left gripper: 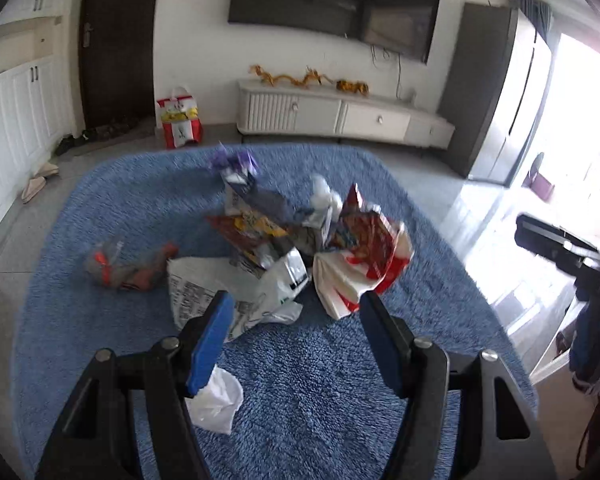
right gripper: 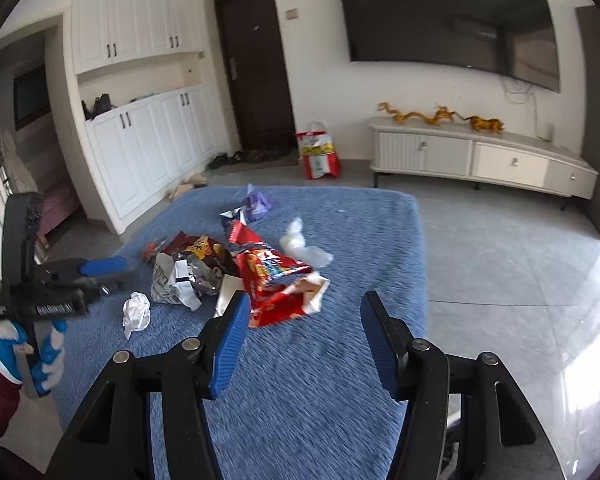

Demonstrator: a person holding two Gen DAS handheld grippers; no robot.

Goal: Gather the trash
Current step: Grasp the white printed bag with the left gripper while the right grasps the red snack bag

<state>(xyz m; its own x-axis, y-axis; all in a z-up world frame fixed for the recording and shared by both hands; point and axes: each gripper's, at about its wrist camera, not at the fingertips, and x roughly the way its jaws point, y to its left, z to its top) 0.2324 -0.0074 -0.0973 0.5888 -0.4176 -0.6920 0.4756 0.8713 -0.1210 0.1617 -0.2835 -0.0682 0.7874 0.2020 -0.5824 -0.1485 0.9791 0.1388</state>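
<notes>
A pile of trash lies on a blue rug [left gripper: 320,380] [right gripper: 320,380]: a red and white snack bag [left gripper: 364,256] [right gripper: 276,280], a white printed wrapper [left gripper: 228,292] [right gripper: 172,280], a brown chip bag [left gripper: 252,228] [right gripper: 200,248], a purple wrapper [left gripper: 236,164] [right gripper: 256,204], a crumpled white tissue [left gripper: 216,400] [right gripper: 137,312] and an orange-grey wrapper [left gripper: 128,268]. My left gripper [left gripper: 296,320] is open and empty, just before the pile; it also shows in the right wrist view [right gripper: 100,272]. My right gripper [right gripper: 300,320] is open and empty, near the red bag.
A white TV cabinet [left gripper: 340,114] [right gripper: 480,156] stands against the far wall under a TV. A red gift bag [left gripper: 180,120] [right gripper: 318,152] sits on the floor by the dark door. White cupboards [right gripper: 148,148] line the left wall. Grey tile floor surrounds the rug.
</notes>
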